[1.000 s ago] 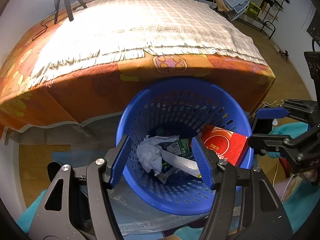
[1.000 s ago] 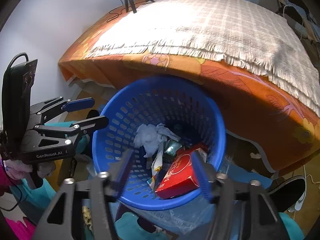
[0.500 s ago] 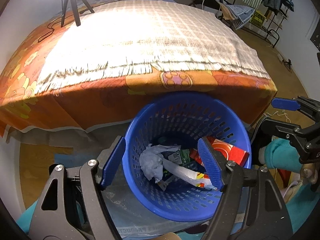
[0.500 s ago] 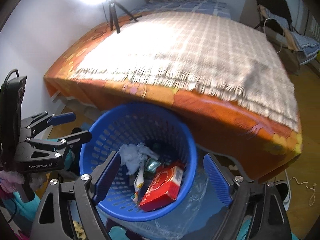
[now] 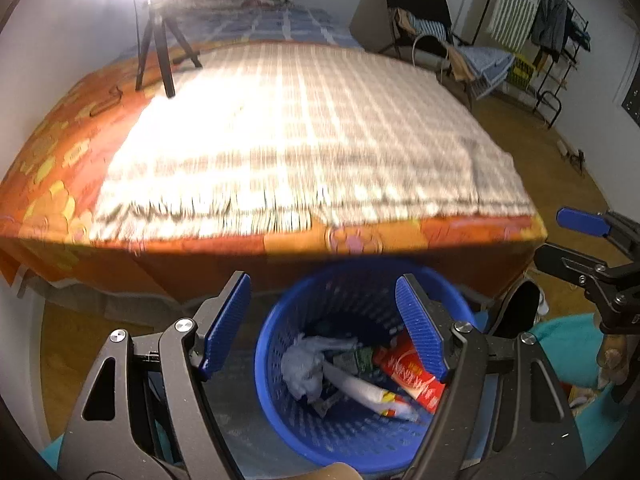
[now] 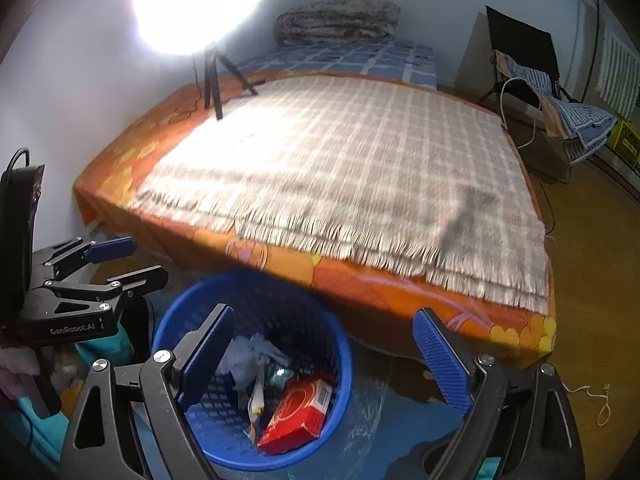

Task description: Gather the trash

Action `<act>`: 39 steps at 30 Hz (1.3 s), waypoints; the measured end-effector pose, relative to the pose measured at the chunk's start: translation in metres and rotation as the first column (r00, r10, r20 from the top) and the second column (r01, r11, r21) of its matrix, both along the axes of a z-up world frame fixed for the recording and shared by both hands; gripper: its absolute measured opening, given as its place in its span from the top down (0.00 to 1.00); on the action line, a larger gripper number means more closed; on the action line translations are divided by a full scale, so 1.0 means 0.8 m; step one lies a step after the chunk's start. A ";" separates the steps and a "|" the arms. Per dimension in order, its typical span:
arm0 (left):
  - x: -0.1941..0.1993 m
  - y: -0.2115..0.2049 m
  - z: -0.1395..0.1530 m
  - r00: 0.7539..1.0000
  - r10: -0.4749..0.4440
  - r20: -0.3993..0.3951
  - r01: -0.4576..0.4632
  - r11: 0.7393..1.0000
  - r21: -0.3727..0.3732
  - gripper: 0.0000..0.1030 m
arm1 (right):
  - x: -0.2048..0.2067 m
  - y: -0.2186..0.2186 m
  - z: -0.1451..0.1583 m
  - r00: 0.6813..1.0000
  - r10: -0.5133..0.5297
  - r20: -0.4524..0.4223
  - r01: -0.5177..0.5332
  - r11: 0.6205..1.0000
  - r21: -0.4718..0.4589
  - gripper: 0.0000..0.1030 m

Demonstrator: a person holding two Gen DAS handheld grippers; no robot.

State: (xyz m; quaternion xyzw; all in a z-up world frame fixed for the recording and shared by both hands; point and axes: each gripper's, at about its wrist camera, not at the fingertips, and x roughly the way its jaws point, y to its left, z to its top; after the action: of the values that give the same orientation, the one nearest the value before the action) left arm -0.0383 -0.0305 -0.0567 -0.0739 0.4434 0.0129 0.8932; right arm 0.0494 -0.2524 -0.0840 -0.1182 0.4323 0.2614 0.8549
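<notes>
A blue perforated basket (image 5: 280, 412) stands on the floor by the bed; it also shows in the right wrist view (image 6: 344, 364). Inside lie a red box (image 6: 298, 414), crumpled white paper (image 5: 302, 366) and a long wrapper (image 5: 368, 394). My left gripper (image 5: 322, 324) is open and empty above the basket's near side. My right gripper (image 6: 324, 356) is open and empty, up and to the right of the basket. Each gripper shows in the other's view: the left one (image 6: 110, 264), the right one (image 5: 560, 236).
A bed with an orange sheet (image 6: 360, 272) and a fringed checked blanket (image 6: 352, 168) fills the far side. A lamp tripod (image 6: 214, 80) stands on it. A chair with clothes (image 6: 532, 80) and a drying rack (image 5: 556, 52) stand at the right. Clear plastic sheet (image 6: 368, 412) lies under the basket.
Both grippers have lifted and pulled back from the basket, so the bed fills more of each view. The red box has settled lower inside the basket. The right jaws have opened wider.
</notes>
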 end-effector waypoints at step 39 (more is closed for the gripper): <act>0.066 0.029 0.142 0.934 0.134 0.331 -0.141 0.990 -0.002 0.04 | 0.077 0.003 0.099 0.964 -0.052 0.260 0.010 0.987 0.161 0.00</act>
State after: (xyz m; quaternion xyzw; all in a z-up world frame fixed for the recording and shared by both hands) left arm 0.0143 -0.0072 0.0566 -0.0959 0.2809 0.0676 0.9525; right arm 0.1108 -0.2502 -0.0051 -0.0770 0.2947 0.2635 0.9153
